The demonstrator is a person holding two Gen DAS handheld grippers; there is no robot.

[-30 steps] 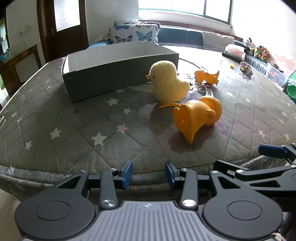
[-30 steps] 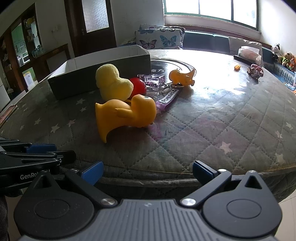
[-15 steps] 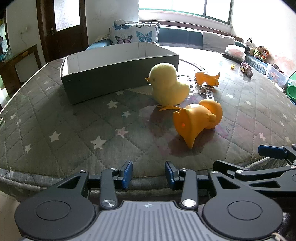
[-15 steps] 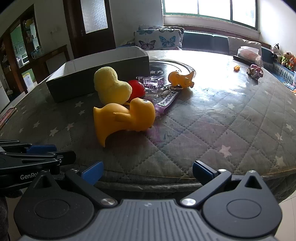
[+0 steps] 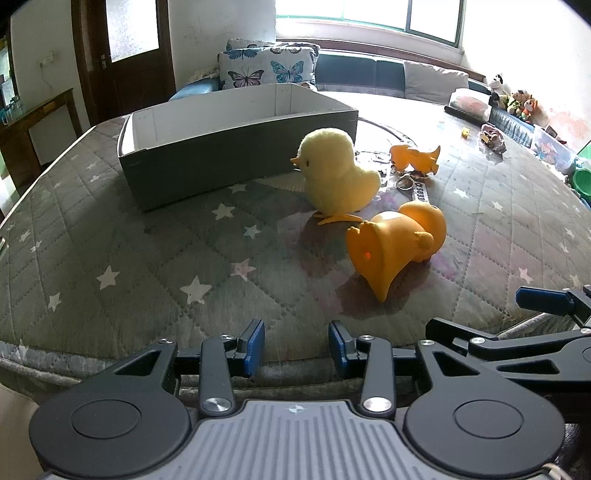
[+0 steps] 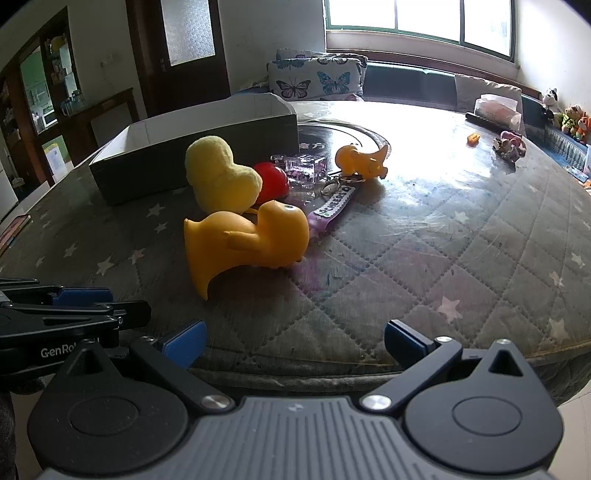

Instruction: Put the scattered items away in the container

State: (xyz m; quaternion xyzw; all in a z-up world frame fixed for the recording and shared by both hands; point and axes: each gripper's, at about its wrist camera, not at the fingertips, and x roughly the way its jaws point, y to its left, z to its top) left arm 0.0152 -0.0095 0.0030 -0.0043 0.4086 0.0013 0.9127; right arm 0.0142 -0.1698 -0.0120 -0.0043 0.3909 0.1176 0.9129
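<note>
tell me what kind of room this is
Most likely a living room at home: a big table under a quilted star-print cover, a bench sofa with butterfly cushions below the window, and soft toys along the side.

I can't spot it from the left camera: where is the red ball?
In the right wrist view the red ball sits left of centre, tucked behind the plush chick, beside the clear box.

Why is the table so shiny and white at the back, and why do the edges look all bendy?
Right wrist view: window light glares off the table, washing it white behind the small orange toy. Left wrist view: the same glare whitens the far table beyond the box. Both views: the fisheye lens bends the table edges, and the corners go dark.
</note>
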